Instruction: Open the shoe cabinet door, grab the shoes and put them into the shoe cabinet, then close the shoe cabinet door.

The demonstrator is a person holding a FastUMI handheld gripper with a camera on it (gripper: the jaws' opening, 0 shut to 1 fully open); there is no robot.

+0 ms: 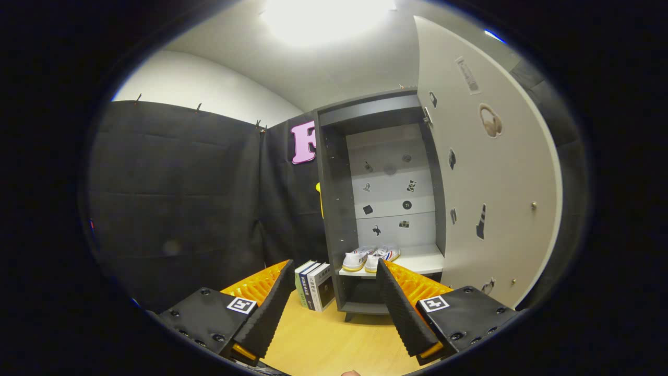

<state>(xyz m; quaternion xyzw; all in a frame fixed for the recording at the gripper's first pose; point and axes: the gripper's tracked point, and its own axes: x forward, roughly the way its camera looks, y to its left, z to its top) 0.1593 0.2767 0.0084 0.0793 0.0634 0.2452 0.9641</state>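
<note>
The shoes [370, 258], a pale pair set side by side, already sit on the lower shelf [422, 261] inside the cabinet [334, 209], a little right of the frame's centre and beyond the fingertips. So the first two parts of the job look done: the door is open and the pair is stowed. The door [490, 172] stands swung wide to the right of the frame, its inner face dotted with stickers and a small knob near its far edge. What is left, by my reading, is only to push that door closed. The gripper [334, 297] sits low in the frame with its fingers spread apart and nothing between them, well short of the cabinet and not touching the door. To the left of the cabinet's foot a few books [315, 284] stand upright on the wooden floor [334, 344], close against its side panel, with the black cloth wall behind them.
</note>
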